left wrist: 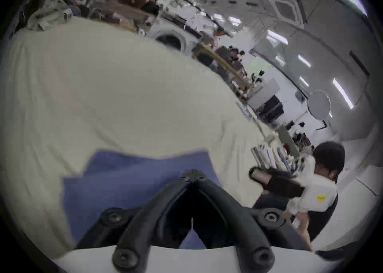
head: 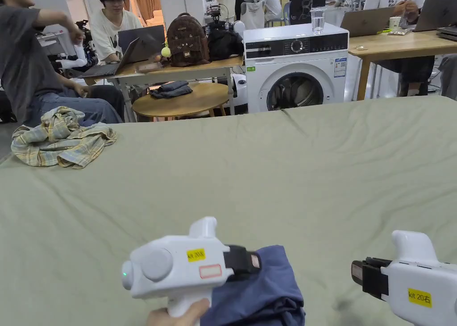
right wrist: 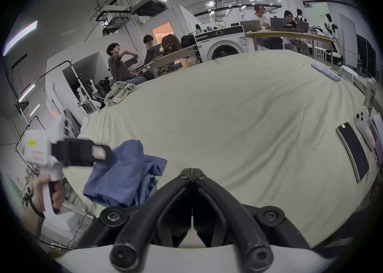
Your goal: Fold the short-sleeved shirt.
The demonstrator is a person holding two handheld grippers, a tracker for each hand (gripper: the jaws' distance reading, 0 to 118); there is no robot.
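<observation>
Blue short-sleeved shirt sits bunched at the lower centre of the head view, on the near edge of a desk draped in a pale green sheet. It is not spread and not yet folded. Left tool is clenched on a raised peak of the shirt. In the right gripper view the cloth climbs to its tip, so my reading is that it is lifting the garment to shake it open. Right tool, lower right of the frame, has its jaws closed on nothing. It sits just beside the shirt, probably waiting for a second corner. A plaid garment lies crumpled at the upper left of the desk, well apart, apparently set aside. Each tool carries a yellow sticker with writing and the left has a red-bordered one too. The washing machine beyond the desk bears labels too small to make out. None of this writing is transcribed.
</observation>
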